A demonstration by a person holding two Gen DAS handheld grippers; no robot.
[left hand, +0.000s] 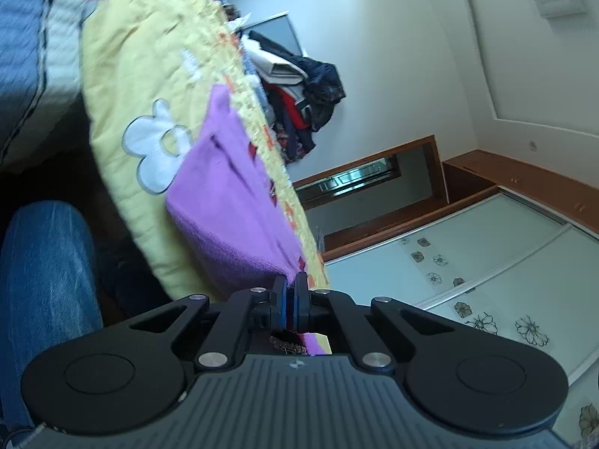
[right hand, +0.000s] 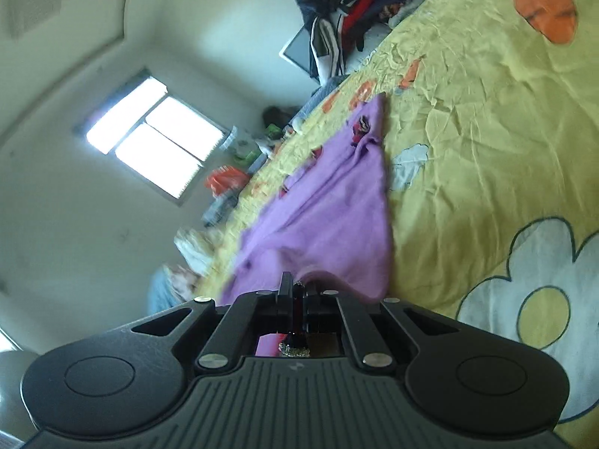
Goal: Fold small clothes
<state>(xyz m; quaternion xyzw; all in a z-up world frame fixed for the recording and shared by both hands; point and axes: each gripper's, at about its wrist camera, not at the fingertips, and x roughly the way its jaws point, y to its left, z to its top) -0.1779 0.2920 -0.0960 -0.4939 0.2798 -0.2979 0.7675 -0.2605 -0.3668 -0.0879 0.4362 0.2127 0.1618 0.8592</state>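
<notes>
Purple knitted fabric, a small soft garment (left hand: 232,202), lies across the yellow quilted bedspread with white flower patches (left hand: 149,75); the left gripper (left hand: 291,280) has its jaws pressed together on the garment's near edge. From the right wrist, the same garment (right hand: 337,202) stretches away over the bedspread (right hand: 486,131), and the right gripper (right hand: 295,284) is likewise pinched tight on its near edge.

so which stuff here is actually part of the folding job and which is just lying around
Part of the job:
- purple garment, pinched by both grippers
- left gripper
- right gripper
- yellow bedspread it lies on

Just lying about:
- pile of dark clothes
- orange bag
</notes>
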